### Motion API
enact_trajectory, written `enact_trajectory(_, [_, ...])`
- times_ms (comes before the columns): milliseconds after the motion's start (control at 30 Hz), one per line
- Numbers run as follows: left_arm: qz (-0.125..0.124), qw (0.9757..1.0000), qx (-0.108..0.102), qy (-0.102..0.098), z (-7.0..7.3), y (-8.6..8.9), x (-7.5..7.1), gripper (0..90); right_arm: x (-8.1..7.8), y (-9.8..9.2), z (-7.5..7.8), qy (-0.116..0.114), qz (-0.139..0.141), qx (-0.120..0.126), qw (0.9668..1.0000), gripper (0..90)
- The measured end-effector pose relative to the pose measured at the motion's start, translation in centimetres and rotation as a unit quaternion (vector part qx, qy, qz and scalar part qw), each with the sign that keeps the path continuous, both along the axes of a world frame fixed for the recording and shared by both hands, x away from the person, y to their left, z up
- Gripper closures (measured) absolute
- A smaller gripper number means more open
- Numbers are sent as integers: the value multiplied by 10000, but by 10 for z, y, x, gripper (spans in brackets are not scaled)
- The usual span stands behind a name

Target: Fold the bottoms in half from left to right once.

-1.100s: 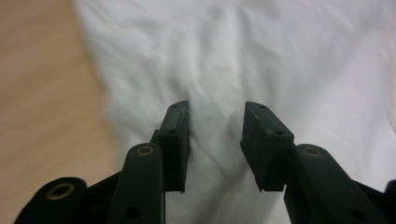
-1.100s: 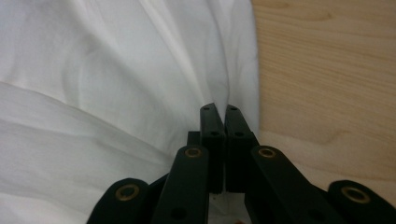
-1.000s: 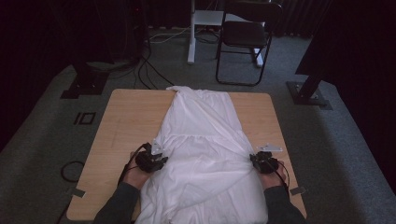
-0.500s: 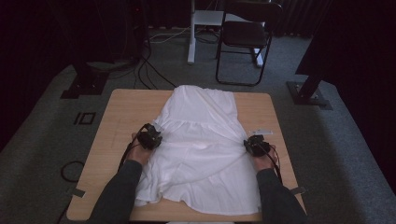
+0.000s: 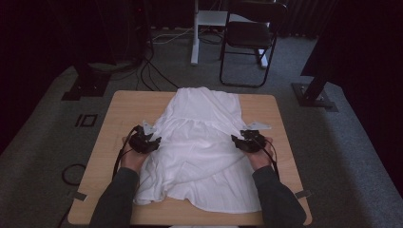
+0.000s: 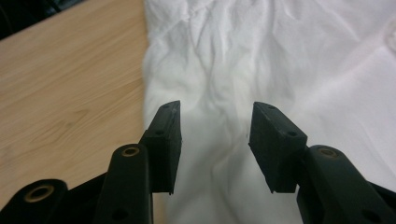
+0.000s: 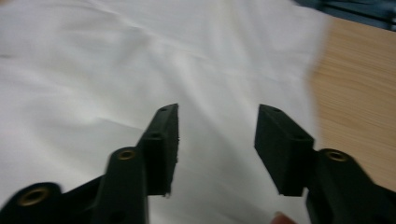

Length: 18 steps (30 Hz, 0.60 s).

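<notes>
Now, high view: white garment point(image 5: 202, 152) lies flat down the middle of the wooden table point(image 5: 119, 111), left gripper point(image 5: 151, 142) at its left edge, right gripper point(image 5: 236, 140) at its right — both just let go. Best to lift clear before regrasping, so the fold stays put. Left gripper view: jaws have just been opening, nothing pinched, cloth point(image 6: 280, 60) below. Right gripper view: likewise parted and empty over the cloth point(image 7: 116, 60).

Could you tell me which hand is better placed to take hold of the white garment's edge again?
Left: the left gripper has the white garment edge beside its open jaws; the right gripper hangs farther inside.
</notes>
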<state>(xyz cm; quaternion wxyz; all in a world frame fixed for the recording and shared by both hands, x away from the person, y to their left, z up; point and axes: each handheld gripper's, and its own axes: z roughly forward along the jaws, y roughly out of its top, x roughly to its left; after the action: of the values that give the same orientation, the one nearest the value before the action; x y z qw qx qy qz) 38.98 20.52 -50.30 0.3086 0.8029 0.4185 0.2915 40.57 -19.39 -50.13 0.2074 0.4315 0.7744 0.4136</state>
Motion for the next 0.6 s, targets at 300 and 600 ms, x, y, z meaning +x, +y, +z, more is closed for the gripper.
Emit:
enact_trajectory(300, [-12, 9993, -278, -247, 3, 24, -53, 512, 16, 55, -24, 596, 416, -60, 9973, 451])
enact_trajectory(600, [-231, 9992, -297, -103, -11, 30, -101, 503, -30, 29, -2, 224, 646, -266, 9973, 889])
